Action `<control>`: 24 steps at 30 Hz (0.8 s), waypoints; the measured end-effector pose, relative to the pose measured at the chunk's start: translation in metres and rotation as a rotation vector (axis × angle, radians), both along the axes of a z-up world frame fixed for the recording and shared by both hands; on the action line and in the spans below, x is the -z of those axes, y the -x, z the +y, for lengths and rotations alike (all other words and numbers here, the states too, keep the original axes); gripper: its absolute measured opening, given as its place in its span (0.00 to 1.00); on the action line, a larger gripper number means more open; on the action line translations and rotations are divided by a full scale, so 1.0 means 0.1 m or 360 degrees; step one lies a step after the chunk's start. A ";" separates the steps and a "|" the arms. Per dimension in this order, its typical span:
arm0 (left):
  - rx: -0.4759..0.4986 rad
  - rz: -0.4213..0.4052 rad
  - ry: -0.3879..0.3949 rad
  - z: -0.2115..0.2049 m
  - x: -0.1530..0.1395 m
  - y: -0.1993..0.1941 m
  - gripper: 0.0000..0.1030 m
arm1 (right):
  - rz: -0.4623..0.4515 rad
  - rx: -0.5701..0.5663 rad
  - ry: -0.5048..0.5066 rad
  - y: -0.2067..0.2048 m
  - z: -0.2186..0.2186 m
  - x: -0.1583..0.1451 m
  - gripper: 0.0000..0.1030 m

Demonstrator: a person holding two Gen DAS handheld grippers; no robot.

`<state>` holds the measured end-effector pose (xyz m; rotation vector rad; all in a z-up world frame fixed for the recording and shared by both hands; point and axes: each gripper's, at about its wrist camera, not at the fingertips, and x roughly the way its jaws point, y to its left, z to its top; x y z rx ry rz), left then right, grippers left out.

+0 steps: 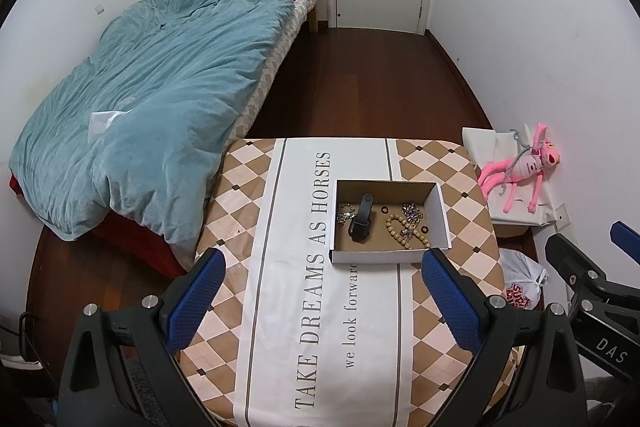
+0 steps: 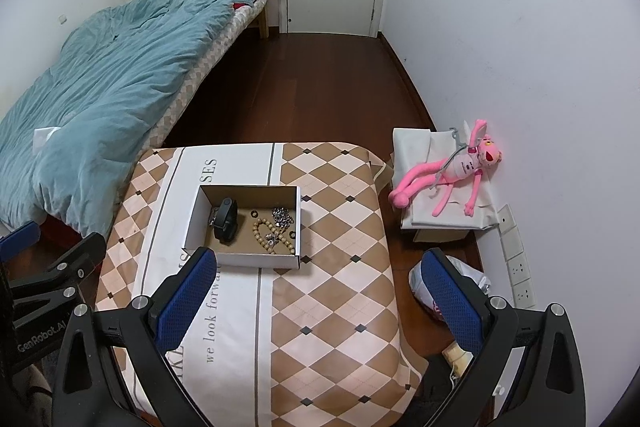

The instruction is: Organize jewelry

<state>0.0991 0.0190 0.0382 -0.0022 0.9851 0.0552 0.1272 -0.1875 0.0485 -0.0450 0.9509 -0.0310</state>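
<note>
A shallow white cardboard box (image 1: pixel 440 211) with a brown floor stands on the table (image 1: pixel 280 307). In it lie a black wristband (image 1: pixel 361 221), a wooden bead bracelet (image 1: pixel 404 231), a silver chain (image 1: pixel 412 213), a gold-and-silver piece (image 1: pixel 346 213) and small dark rings (image 1: pixel 384 209). The box also shows in the right wrist view (image 2: pixel 298 211), with the wristband (image 2: pixel 226 219) and beads (image 2: pixel 272 237). My left gripper (image 1: pixel 322 301) is open and empty, above the table in front of the box. My right gripper (image 2: pixel 320 301) is open and empty, to the box's front right.
The table has a checkered cloth with printed words. A bed with a teal duvet (image 1: pixel 152 99) is on the left. A pink plush toy (image 2: pixel 460 167) lies on a white-covered box by the right wall. A plastic bag (image 1: pixel 520 287) sits on the wood floor.
</note>
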 end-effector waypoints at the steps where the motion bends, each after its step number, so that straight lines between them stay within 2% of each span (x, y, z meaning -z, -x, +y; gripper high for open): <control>1: 0.0002 0.0002 -0.0001 0.00 0.01 0.00 0.97 | 0.0003 -0.0002 -0.0004 0.00 0.00 0.01 1.00; 24: 0.0006 -0.0002 -0.0009 -0.02 0.01 0.01 0.97 | 0.0022 -0.0021 0.0001 0.05 0.01 0.03 1.00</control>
